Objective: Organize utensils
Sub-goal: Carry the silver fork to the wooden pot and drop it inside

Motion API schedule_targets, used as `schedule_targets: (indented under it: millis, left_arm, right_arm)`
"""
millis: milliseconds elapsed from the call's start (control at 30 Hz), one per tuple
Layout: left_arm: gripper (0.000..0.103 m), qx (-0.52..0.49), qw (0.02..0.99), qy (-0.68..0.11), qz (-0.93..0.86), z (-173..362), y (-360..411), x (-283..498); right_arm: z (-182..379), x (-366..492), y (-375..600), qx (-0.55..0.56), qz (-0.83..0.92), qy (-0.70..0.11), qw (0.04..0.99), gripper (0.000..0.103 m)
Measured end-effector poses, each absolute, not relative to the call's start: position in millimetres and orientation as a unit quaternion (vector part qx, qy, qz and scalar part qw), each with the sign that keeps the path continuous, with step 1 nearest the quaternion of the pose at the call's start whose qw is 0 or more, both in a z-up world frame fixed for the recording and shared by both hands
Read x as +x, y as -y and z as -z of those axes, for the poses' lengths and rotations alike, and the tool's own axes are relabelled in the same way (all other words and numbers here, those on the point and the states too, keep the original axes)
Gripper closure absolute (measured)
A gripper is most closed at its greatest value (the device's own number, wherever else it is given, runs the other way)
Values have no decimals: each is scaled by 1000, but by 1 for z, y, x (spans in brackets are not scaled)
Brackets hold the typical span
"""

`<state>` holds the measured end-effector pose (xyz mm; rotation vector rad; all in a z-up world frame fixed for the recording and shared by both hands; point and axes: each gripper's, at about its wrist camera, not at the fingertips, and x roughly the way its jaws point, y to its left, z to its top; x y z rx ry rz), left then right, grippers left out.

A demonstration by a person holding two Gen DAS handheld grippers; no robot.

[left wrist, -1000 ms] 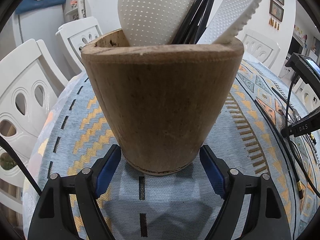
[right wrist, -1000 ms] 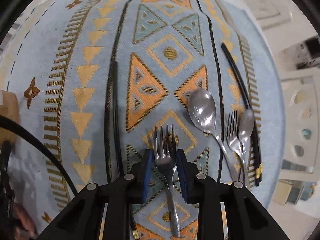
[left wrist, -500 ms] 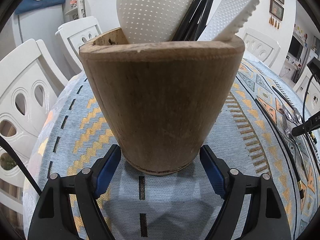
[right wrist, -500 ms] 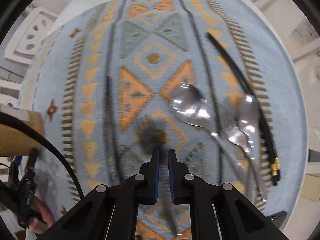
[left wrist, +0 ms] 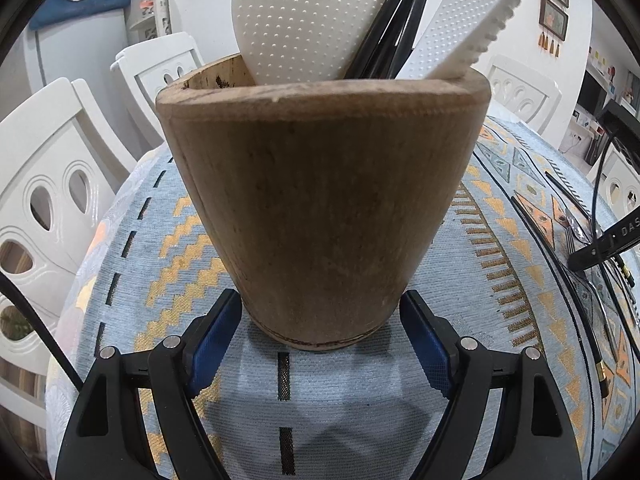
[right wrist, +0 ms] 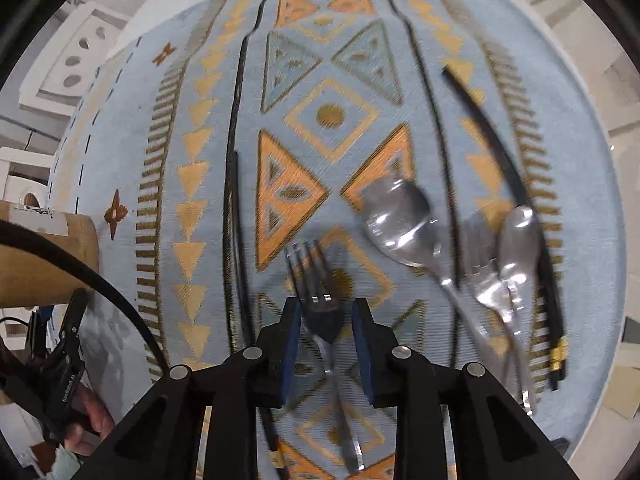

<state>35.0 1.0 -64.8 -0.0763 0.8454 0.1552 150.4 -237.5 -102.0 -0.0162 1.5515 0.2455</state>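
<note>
- Sitting flat on the patterned blue-and-orange tablecloth (right wrist: 332, 160), the silver metal fork (right wrist: 320, 304) lies between the blue pads of your right gripper (right wrist: 326, 340), tines pointing away from the camera.
- Your right gripper's jaws are opening; the fork's neck is in the gap, pads clear of it on both sides.
- Just to the right of that fork: a large silver spoon (right wrist: 400, 224), then a second silver fork (right wrist: 482, 268) and a smaller silver spoon (right wrist: 518, 240), these two overlapping, all blurred.
- A long black chopstick (right wrist: 500, 152) runs along the far right of that group, gold band near its lower end; another thin black stick (right wrist: 232, 240) lies left of the fork.
- Your left gripper (left wrist: 320, 344) is clamped on the base of the tall tapered brown wooden utensil holder (left wrist: 320, 200), blue pads against both sides, holder upright on the cloth.
- In the holder: a white dimpled plastic rice paddle (left wrist: 308, 20), a second white dimpled serrated-edge spatula (left wrist: 468, 32), and black stick handles (left wrist: 396, 28) between them.
- The holder's edge also shows at the left of the right wrist view, with a hand (right wrist: 88, 424) low in that corner.
- White carved dining chairs (left wrist: 52, 184) stand beyond the table.
</note>
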Motion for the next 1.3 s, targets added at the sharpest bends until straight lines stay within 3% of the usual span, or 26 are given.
schedule_targets:
  millis: [100,167,333,467,500,567,833,1167,1300]
  left_arm:
    - [22,-36,908,-410,-76,65,-1,35]
    - [22,-35,908,-410,-76,65,-1,36]
    - [21,-36,908,-411,-76,65,-1,35]
    - [21,-38,908,-411,-74,65,-2,36]
    - [21,-38,908,-412,-74,65,-2,35]
    - [21,-38,907,-412,-75,65,-2,36]
    - [21,-38,907,-412,-75,66,-1,35]
    - [21,-38,907,-412,-74,66,-3,36]
    - [21,-39,907,-413,-73,66,-4,35]
  right_arm:
    - [106,148,213,-34,-93,-694,713,52]
    - [109,146,195,-63,-60,-687,722,46]
    - [108,149,172,-63,-66,-669,738,77]
    - [97,147,197,-11,-106,-660,744,83]
    - [94,146,205,11,-120,-657,745,91]
    - [91,146,227,61,-148,-659,735,98]
    - [94,139,265,125,-160,-673,711,99]
    - [104,148,218,15,-133,-695,707,99]
    - [91,144,200,-25,-139,-665,734,101]
